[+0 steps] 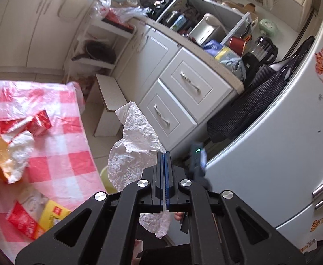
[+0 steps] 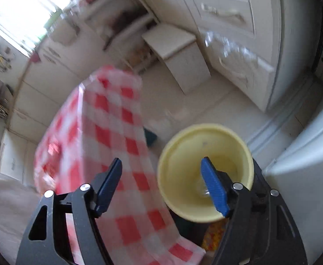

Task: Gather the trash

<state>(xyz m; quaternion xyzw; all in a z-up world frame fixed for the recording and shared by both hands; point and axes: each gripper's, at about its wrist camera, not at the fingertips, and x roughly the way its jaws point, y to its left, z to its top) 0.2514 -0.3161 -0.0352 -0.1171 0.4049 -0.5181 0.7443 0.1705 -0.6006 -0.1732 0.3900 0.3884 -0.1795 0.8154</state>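
Note:
My left gripper [image 1: 164,154] is shut on a crumpled white paper towel [image 1: 135,145], which hangs out past the table's edge above the floor. On the red-and-white checked tablecloth [image 1: 57,150] lie a red carton [image 1: 40,122], an orange wrapper with white paper [image 1: 4,161], and red and yellow packets [image 1: 38,218]. In the right wrist view my right gripper [image 2: 161,163] stands open with nothing between its fingers. It points down beside the checked table [image 2: 108,137], above a pale yellow bin [image 2: 205,172] on the floor. A sliver of that bin [image 1: 105,176] shows under the towel.
White drawers [image 1: 183,97] and a cluttered counter [image 1: 216,44] stand ahead. A silver fridge [image 1: 282,143] with magnets fills the right, a dark striped cloth [image 1: 249,106] hanging beside it. A small white step stool [image 2: 179,53] sits on the tiled floor.

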